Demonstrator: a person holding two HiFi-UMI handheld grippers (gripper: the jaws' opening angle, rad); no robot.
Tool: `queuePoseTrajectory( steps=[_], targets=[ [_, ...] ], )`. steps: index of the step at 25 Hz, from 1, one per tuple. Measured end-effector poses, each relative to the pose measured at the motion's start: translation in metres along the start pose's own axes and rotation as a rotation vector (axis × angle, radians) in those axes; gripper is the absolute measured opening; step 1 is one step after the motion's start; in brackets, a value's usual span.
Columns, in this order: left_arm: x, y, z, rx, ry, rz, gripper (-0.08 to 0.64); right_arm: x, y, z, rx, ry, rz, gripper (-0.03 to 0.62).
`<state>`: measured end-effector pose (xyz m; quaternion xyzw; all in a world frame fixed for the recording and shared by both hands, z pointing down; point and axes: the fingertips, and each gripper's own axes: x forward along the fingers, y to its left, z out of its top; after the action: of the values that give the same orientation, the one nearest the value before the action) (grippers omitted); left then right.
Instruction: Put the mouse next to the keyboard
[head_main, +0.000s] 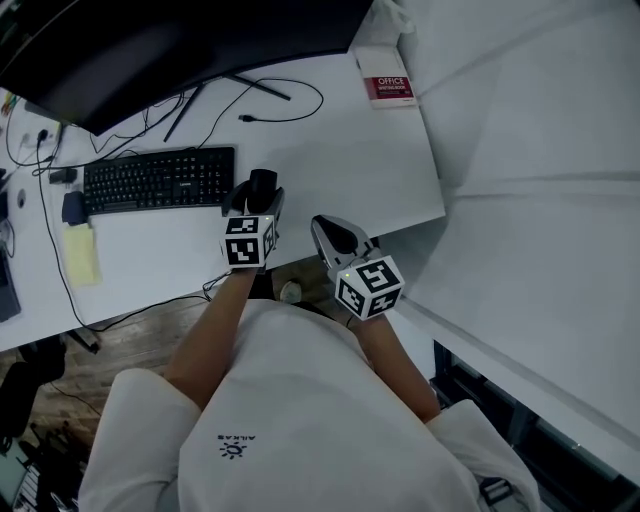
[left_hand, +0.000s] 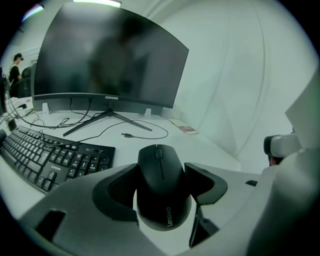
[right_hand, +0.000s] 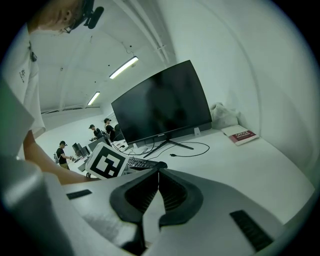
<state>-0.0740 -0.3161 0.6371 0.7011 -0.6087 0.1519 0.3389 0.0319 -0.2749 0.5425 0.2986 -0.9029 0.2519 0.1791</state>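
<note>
A: Left gripper (head_main: 258, 195)?
B: Clamped on the black Lenovo mouse (left_hand: 161, 180), just beside the right end of the keyboard (head_main: 158, 178), over the white desk (head_main: 340, 160).
A: Right gripper (right_hand: 158, 175)?
B: Jaws pressed together, nothing between them, near the desk's front edge.

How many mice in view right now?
1. A black Lenovo mouse is gripped between the left gripper's fingers, just past the keyboard's right end. A small dark item left of the keyboard is too unclear to call.
</note>
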Motion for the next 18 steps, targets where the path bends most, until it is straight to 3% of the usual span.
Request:
queuePoseTrajectory(
  steps=[18],
  targets=[
    [0.048,0.02,-0.018,0.027,0.078,0.114,0.301,0.003,-0.017,-0.017,0.04,0.048,-0.052,0.02]
  ],
)
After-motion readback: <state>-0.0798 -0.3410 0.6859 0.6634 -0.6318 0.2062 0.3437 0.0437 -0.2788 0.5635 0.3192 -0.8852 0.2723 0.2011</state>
